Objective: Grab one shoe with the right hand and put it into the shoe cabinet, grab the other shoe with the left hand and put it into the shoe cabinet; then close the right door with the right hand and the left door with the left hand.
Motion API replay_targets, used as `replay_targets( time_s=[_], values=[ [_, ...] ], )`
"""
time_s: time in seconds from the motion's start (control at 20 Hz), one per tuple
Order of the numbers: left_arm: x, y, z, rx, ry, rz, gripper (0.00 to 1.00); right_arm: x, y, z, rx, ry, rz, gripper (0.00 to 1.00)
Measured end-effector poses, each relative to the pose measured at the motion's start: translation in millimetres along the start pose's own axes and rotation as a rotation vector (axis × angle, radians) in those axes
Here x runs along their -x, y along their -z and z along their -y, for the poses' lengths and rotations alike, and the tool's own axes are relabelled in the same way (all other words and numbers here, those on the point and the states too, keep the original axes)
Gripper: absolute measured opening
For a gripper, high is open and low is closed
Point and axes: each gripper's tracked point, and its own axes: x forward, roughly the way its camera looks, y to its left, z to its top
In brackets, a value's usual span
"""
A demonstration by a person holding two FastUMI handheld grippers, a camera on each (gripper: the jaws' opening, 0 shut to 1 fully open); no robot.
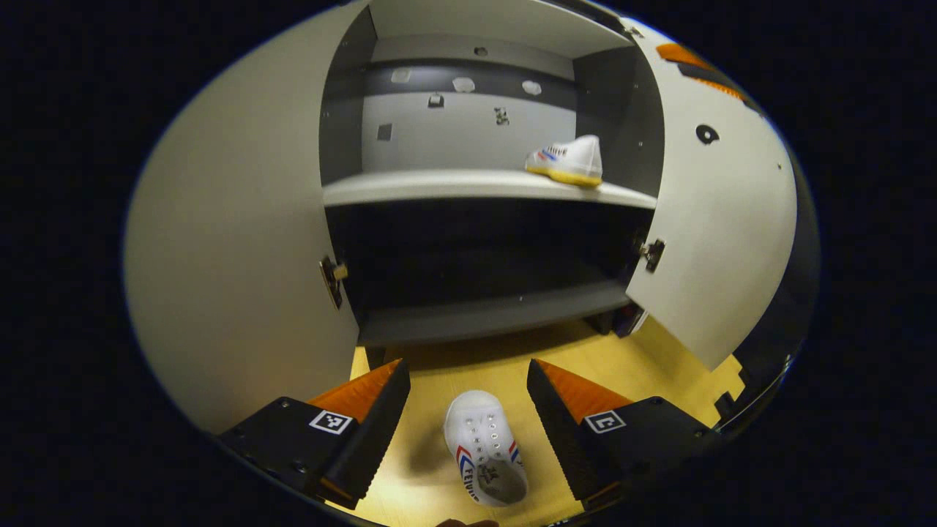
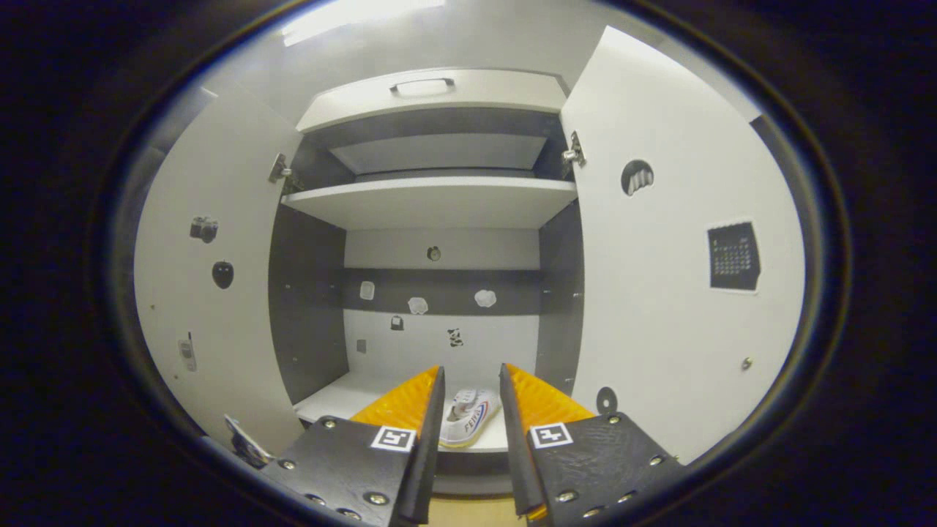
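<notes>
The shoe cabinet (image 1: 483, 187) stands with both doors swung wide. One white shoe (image 1: 567, 159) with a yellow sole rests on the right end of its middle shelf. The other white shoe (image 1: 484, 457) lies on the yellow floor in front of the cabinet, toe toward it. My left gripper (image 1: 467, 369) hangs open above this shoe, one finger on each side, not touching it. In the right gripper view, the right gripper (image 2: 471, 369) is open and held back from the cabinet. The shelved shoe (image 2: 468, 419) shows beyond the gap between its fingers.
The left door (image 1: 241, 241) and right door (image 1: 717, 219) flank the opening. A dark lower shelf (image 1: 490, 311) sits under the middle one. An upper shelf (image 2: 432, 201) and a top drawer with a handle (image 2: 421, 86) are above. The wooden floor (image 1: 659, 366) runs in front.
</notes>
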Motion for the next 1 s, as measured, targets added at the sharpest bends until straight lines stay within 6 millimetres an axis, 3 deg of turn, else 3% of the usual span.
replay_targets(
  time_s=[0.1,0.35,0.5,0.7,0.85,0.9,0.95,1.0],
  values=[
    [-15.9,32.5,-1.0,-0.001,0.010,-0.076,0.99,14.5,-10.7,6.4,0.000,0.013,0.013,0.43],
    [-31.9,103.9,4.6,0.076,0.053,-0.262,0.95,38.7,-28.9,28.7,0.019,0.073,0.047,0.42],
    [-36.9,129.9,1.7,0.136,0.053,-0.326,0.95,44.9,-27.9,36.8,0.021,0.097,0.046,0.39],
    [-38.7,160.0,-0.3,0.180,0.049,-0.395,0.95,47.5,-28.0,40.2,0.032,0.112,0.052,0.43],
    [-44.2,163.9,2.4,0.209,0.063,-0.392,0.95,42.2,-25.1,39.7,0.045,0.113,0.050,0.42],
    [-43.5,168.8,3.5,0.209,0.069,-0.410,0.88,42.9,-24.3,39.7,0.051,0.114,0.049,0.43],
    [-41.2,177.4,4.6,0.204,0.069,-0.451,0.74,43.2,-23.4,39.5,0.055,0.116,0.049,0.43],
    [-45.9,167.9,2.6,0.198,0.067,-0.418,0.60,41.1,-24.8,39.5,0.060,0.118,0.050,0.43]
  ],
)
